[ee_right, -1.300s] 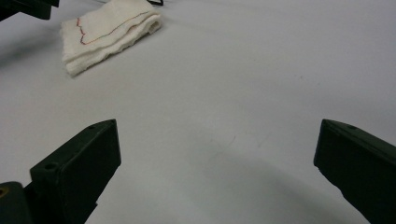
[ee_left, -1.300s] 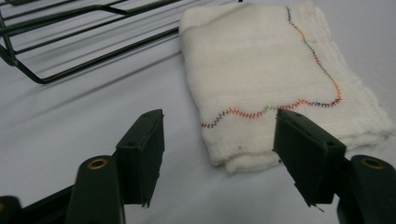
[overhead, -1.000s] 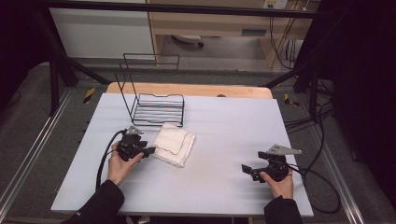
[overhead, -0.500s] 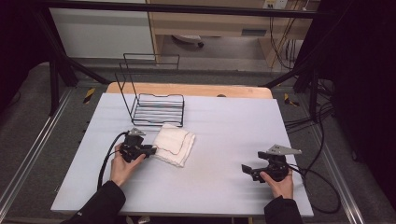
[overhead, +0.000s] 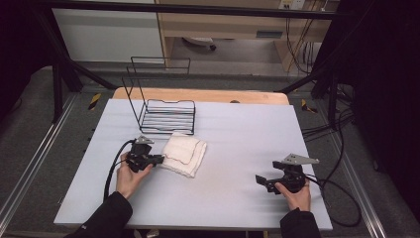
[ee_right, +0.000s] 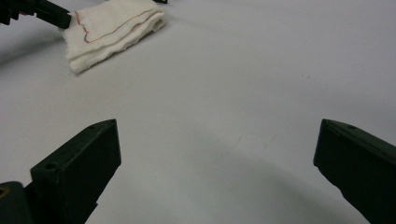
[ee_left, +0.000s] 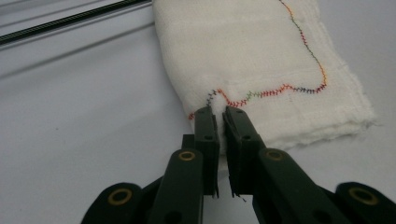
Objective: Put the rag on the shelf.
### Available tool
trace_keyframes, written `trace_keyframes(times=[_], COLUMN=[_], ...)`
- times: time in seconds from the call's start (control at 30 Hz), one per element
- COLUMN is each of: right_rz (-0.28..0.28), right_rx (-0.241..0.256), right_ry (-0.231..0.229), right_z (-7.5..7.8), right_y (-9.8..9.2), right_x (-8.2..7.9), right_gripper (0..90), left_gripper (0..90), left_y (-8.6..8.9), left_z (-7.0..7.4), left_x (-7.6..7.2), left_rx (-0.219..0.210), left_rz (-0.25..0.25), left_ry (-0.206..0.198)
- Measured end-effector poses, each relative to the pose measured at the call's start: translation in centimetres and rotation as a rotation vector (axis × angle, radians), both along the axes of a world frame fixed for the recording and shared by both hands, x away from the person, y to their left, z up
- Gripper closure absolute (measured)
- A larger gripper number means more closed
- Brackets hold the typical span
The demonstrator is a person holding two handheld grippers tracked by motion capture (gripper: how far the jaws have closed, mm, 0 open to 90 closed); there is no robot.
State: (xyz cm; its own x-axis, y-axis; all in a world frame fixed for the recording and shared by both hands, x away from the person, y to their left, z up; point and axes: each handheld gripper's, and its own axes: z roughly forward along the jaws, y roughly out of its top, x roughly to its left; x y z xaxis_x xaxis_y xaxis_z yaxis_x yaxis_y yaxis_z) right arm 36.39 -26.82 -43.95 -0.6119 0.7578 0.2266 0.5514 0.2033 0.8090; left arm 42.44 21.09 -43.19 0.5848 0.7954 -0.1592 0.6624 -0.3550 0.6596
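High view gives me the pale table (overhead: 237, 148), with the black wire rack (overhead: 166, 115) standing toward its far left. Just in front of the rack lies the folded white cloth (overhead: 185, 153), flat on the table. My left gripper (overhead: 157, 159) sits at the cloth's near-left edge, its jaws pinched together on a small fold of the fabric. My right gripper (overhead: 261, 180) rests well apart, near the right edge, jaws spread wide over bare table.

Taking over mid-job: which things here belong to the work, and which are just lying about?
In the job: folded white cloth; left tool, shut on the cloth's edge.
Lying about: black wire rack; right tool, open over bare table.
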Motion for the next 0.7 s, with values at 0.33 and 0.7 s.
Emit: trace_keyframes(times=[0.33, 0.7], right_rz=[0.003, 0.005], right_rx=[0.000, -0.015], right_ry=[-0.001, -0.012], right_z=[0.0, 0.1], right_y=[0.1, 0.5], right_x=[0.0, -0.1], right_gripper=[1.2, 2.5], left_gripper=[84.1, 84.2], left_y=[0.7, 1.3], left_z=[0.5, 0.5], left_x=[-1.0, -2.2], left_rx=[0.018, 0.038], left_rz=[-0.044, -0.072], left_ry=[0.024, 0.034])
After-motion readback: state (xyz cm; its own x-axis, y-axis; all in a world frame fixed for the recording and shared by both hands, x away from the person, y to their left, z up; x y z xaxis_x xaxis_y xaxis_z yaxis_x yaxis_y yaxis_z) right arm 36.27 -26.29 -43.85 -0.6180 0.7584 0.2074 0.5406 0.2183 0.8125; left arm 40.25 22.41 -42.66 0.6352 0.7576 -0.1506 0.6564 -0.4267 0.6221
